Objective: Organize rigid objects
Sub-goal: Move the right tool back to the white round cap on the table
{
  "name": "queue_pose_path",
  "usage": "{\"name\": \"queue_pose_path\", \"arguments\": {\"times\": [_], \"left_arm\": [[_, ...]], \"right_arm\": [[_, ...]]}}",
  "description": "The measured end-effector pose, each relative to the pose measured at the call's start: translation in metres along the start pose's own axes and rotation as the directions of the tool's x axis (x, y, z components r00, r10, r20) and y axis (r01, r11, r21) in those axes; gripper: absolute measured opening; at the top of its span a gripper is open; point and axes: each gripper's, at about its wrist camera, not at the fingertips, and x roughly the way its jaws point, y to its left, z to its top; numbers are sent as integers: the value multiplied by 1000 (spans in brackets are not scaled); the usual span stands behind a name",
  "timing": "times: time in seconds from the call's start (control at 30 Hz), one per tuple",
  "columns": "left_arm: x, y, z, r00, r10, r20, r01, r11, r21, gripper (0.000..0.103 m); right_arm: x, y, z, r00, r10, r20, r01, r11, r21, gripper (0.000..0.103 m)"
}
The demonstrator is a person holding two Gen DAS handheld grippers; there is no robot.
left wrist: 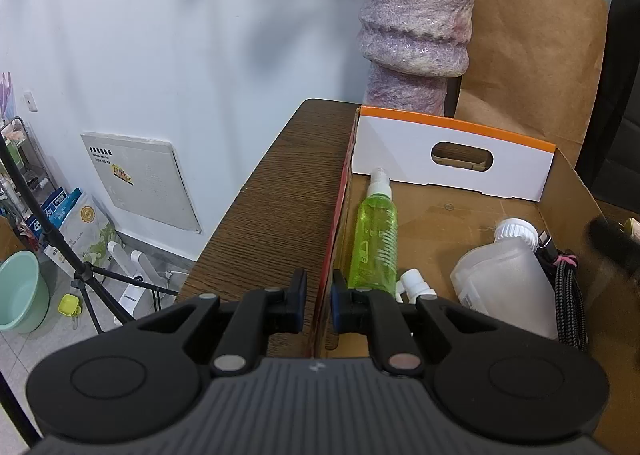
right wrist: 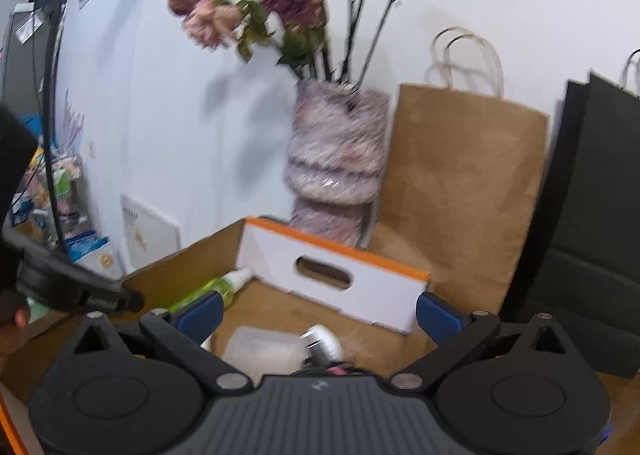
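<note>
An open cardboard box (left wrist: 448, 215) sits on a dark wooden table (left wrist: 276, 207). Inside lie a green spray bottle (left wrist: 374, 243), a clear white-capped bottle (left wrist: 500, 279), a small white pump head (left wrist: 414, 283) and a braided black cable (left wrist: 570, 295). My left gripper (left wrist: 320, 301) is shut on the box's left wall (left wrist: 334, 239), one finger outside, one inside. My right gripper (right wrist: 318, 315) is open and empty above the box (right wrist: 280, 311); the clear bottle (right wrist: 264, 347) and green bottle (right wrist: 208, 291) lie below it.
A purple vase (left wrist: 416, 27) with dried flowers and a brown paper bag (left wrist: 532, 55) stand behind the box. A black bag (right wrist: 588, 223) is at the right. Left of the table, the floor holds a tripod (left wrist: 80, 271), a green basin (left wrist: 20, 291) and bags.
</note>
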Motion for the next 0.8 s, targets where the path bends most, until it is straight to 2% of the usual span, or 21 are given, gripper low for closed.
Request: {"name": "queue_pose_path", "arguments": {"times": [0.13,0.37,0.57,0.8], "left_arm": [[0,0,0,1000,0,0,0,1000,0,12],[0,0,0,1000,0,0,0,1000,0,12],[0,0,0,1000,0,0,0,1000,0,12],[0,0,0,1000,0,0,0,1000,0,12]], "right_arm": [[-10,-27,4,998,-53,31,51,997,62,103],[-11,-76,-7,988,-155,-19,156,980,120,103],[-7,-117,-29,961,-256,-100,268,955,130,103],[18,-139,-61,932,-278,-232,315,938,144,103]]}}
